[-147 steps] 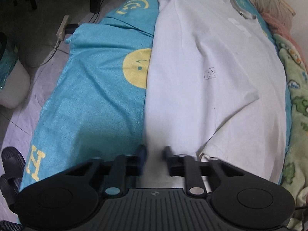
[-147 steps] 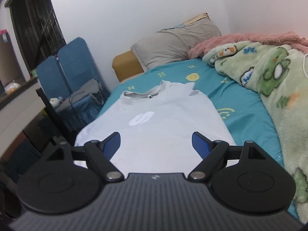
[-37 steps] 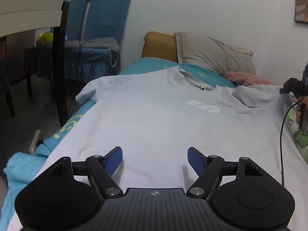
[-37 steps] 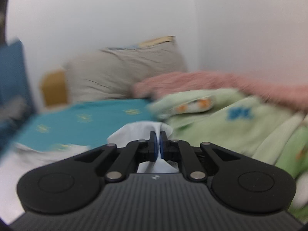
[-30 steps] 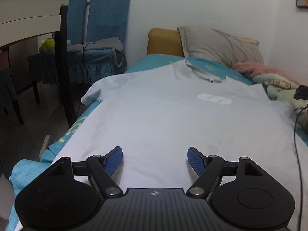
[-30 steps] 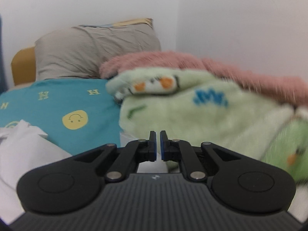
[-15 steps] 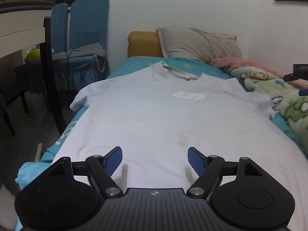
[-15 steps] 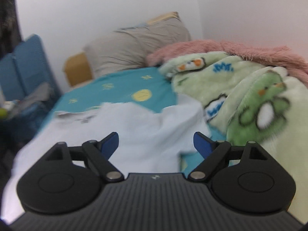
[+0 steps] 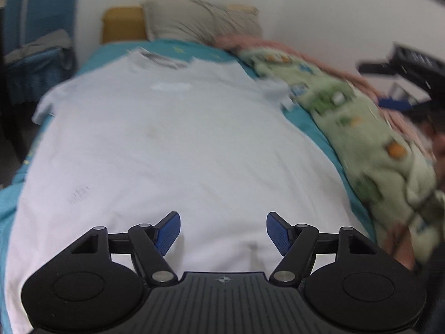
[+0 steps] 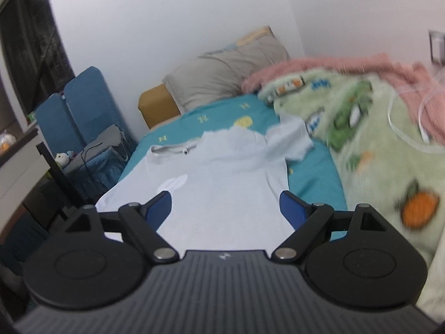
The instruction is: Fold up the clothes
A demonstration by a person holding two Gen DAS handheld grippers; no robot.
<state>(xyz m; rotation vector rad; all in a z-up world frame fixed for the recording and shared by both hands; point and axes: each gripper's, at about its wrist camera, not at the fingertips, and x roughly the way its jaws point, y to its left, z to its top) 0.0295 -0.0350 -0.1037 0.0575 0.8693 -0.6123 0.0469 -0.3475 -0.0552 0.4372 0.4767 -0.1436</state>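
Left hand-held gripper [image 9: 223, 233] closing on nothing over my white cotton T-shirt [image 9: 167, 150], spread flat on the teal bed [image 10: 311, 192]; right hand-held gripper [image 10: 226, 208] wide, empty. Sleeve [image 10: 289, 142] crumpled at one o'clock: pinch its edge cleanly, fold inward, keep the body smooth.

support: bed [image 10: 311, 183], teal sheet | on it: white T-shirt [image 9: 172, 150] flat; green blanket [image 10: 383, 144]; grey pillow [image 10: 222, 75]

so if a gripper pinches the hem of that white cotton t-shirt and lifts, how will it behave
The white cotton t-shirt lies flat and follows the bed's curve, so it will probably drape limply. Its right sleeve is already rumpled, so it likely creases easily. It looks thin and light, and may drag across the teal bedsheet.
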